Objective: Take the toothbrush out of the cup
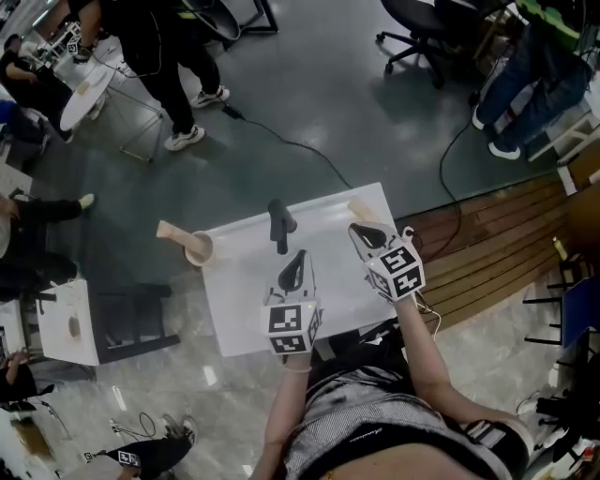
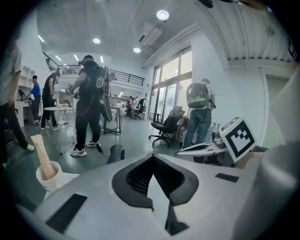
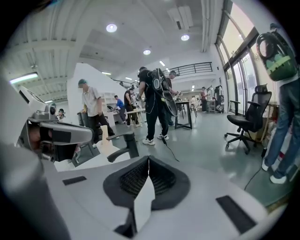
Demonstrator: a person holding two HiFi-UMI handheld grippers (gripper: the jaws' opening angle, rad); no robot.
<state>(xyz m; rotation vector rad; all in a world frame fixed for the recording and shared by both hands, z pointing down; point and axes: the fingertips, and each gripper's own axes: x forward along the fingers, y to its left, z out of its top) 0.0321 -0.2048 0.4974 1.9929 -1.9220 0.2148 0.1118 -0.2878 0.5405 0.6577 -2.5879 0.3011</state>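
Note:
A pale cup (image 1: 199, 249) stands at the white table's (image 1: 328, 291) left edge, and a tan wooden toothbrush (image 1: 174, 231) leans out of it to the left. The left gripper view shows the same cup (image 2: 49, 180) and toothbrush (image 2: 42, 157) at lower left. My left gripper (image 1: 300, 256) hovers over the table's middle, shut and holding nothing (image 2: 152, 158). My right gripper (image 1: 362, 231) is raised near the far right corner, shut with nothing between its pads (image 3: 148, 159). A short tan piece (image 1: 360, 208) shows just beyond its tips; I cannot tell what it is.
A black tap-like fixture (image 1: 279, 223) stands on the table's far edge between the grippers and the cup. People (image 1: 164, 56) stand and work around small tables behind. A cable (image 1: 300, 148) runs over the floor. An office chair (image 1: 422, 28) is at back right.

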